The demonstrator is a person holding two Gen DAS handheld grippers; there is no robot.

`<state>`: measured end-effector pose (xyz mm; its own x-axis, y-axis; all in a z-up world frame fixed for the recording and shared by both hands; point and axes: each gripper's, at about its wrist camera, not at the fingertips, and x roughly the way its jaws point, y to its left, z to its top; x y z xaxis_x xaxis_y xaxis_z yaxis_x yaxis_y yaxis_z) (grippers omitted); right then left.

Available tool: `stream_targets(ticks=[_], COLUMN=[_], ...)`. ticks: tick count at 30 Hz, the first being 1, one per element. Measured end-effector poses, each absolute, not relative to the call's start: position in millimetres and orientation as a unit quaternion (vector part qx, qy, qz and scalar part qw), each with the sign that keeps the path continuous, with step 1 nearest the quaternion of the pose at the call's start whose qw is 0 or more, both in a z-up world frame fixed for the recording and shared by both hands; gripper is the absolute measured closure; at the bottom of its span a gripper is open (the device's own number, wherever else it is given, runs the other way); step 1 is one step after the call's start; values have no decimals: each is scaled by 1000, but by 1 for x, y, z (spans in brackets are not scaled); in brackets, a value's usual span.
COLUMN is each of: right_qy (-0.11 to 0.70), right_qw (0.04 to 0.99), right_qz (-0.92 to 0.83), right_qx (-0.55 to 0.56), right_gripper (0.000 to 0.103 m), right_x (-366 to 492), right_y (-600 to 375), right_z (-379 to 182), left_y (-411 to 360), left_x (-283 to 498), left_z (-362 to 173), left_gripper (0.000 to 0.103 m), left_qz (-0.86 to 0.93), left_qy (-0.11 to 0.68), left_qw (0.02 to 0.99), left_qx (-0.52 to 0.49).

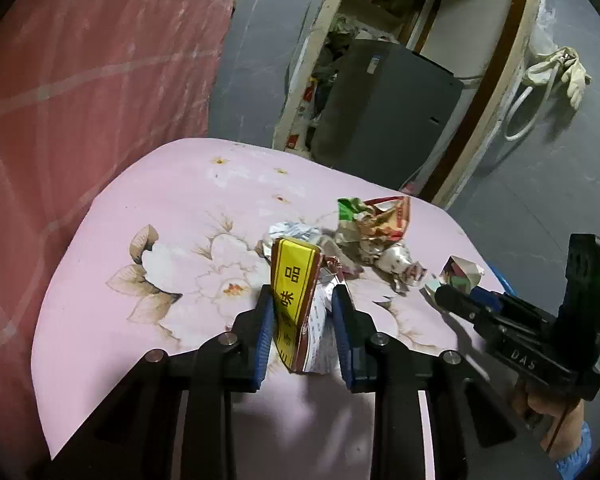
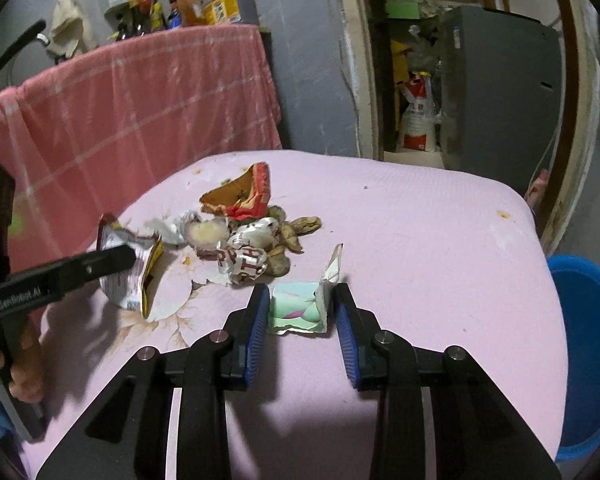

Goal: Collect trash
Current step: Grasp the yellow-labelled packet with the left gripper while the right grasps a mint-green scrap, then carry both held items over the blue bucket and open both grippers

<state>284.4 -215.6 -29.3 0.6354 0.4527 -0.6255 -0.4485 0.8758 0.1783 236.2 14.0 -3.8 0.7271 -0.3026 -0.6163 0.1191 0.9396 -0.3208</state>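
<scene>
Near the table's point(image 2: 440, 240) front edge, the left gripper point(image 1: 302, 320) is pinching the yellow wrapper point(image 1: 294, 280) and the right gripper point(image 2: 302, 316) is clamping the mint packet point(image 2: 298, 308). Both are looking light, crinkly and slippery, so gripping mid-body is best. Further in, the remaining litter pile point(image 2: 252, 232) is waiting.

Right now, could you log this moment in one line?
left gripper shut on yellow wrapper | right gripper shut on pale wrapper | pile remains

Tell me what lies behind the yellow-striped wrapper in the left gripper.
Behind the yellow-striped wrapper lie crumpled silver foil, a red-and-green snack bag and more scraps, all on the pink tablecloth. Whatever sits directly behind the wrapper is covered.
</scene>
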Motion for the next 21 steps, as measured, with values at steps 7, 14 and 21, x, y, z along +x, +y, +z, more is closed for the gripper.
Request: stream_targets(ticks=[7, 14, 21], right_qy=[314, 272, 210], right_qw=[916, 934, 954], right_qz=[249, 230, 206], right_qx=[31, 18, 61], right_gripper=[72, 72, 72], right_x=[274, 262, 250], right_y=[-232, -242, -279], right_z=[-18, 1, 36], left_y=[-6, -32, -67], left_x=[221, 215, 227], left_z=[8, 24, 48], left_gripper=[84, 84, 84], left_qz=[-122, -138, -162], left_qy=[328, 276, 224], left_qw=[931, 946, 955], left_qx=[-108, -102, -105])
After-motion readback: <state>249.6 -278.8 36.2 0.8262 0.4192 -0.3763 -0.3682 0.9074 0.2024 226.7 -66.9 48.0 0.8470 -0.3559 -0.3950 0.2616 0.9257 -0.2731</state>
